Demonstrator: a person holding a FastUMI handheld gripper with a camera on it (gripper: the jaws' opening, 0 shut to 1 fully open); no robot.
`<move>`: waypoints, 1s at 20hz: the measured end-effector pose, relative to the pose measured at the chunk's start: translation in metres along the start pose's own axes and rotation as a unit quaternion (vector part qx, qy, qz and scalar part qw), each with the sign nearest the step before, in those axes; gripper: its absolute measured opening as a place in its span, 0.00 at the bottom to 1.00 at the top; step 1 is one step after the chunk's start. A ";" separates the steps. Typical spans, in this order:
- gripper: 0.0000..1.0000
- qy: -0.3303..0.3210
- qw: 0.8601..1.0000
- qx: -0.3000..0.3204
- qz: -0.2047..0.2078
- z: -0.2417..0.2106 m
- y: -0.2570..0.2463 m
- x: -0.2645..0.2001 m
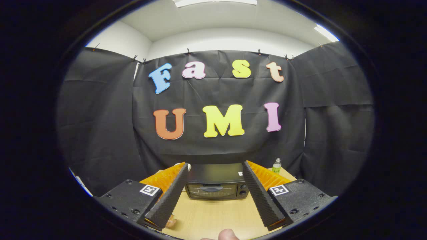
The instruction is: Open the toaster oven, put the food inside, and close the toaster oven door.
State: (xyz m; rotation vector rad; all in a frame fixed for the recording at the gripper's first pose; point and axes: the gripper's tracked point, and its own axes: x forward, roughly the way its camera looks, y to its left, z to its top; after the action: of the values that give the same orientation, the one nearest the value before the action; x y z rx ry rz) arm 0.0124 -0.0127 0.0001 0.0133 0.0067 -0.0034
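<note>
One relation matters: the toaster oven (216, 186) sits straight ahead of the hand-held gripper (216, 191), framed in the gap between its two fingers and well beyond the tips, with bare wooden surface (217, 216) between. Hand-held gripper is spread wide, nothing pinched, neither finger touching anything. Oven stands upright at the far end of the surface, right against the booth's black cloth wall. Its long axis runs side to side, crosswise to the finger line; its front faces back toward the hand-held gripper, so the door (210, 190) is square-on. Door looks closed, its handle (210, 189) a horizontal bar across the upper part of the glass, parallel to the oven's long axis. Control knobs (243, 190) sit at the oven's right end. A small pale-orange item (171, 221), possibly the food, lies on the surface well in front of the oven and to its left, just beside the left finger's tip; too hidden to identify. A clear bottle with a green label (276, 165) stands behind the oven's right corner. A fingertip (228, 234) of the person shows at the near edge of the surface. My read: step one, open the door, not yet started; approach calls for a straight-in advance toward the handle, no yaw correction apparent.
</note>
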 end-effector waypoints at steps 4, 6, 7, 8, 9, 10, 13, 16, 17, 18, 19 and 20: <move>1.00 0.000 1.000 0.001 -0.001 0.000 -0.002 0.003; 1.00 0.004 1.000 0.002 -0.003 -0.003 -0.004 0.005; 1.00 0.006 1.000 0.004 -0.003 -0.004 -0.004 0.006; 1.00 0.009 1.000 0.005 -0.003 -0.006 -0.005 0.007; 1.00 0.011 1.000 0.005 -0.004 -0.006 -0.005 0.009; 1.00 0.012 1.000 0.005 -0.004 -0.006 -0.005 0.009; 1.00 0.014 1.000 0.006 -0.005 -0.009 -0.005 0.012; 1.00 0.018 1.000 0.005 -0.005 -0.014 -0.006 0.017; 1.00 0.019 1.000 0.007 -0.005 -0.014 -0.007 0.020; 1.00 0.021 1.000 0.006 -0.005 -0.016 -0.008 0.023; 1.00 0.022 1.000 0.006 -0.004 -0.018 -0.009 0.027; 1.00 0.023 1.000 0.005 -0.003 -0.019 -0.009 0.032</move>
State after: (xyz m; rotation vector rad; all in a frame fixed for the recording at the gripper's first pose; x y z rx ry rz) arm 0.0444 -0.0213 -0.0192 0.0242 0.0519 -0.0096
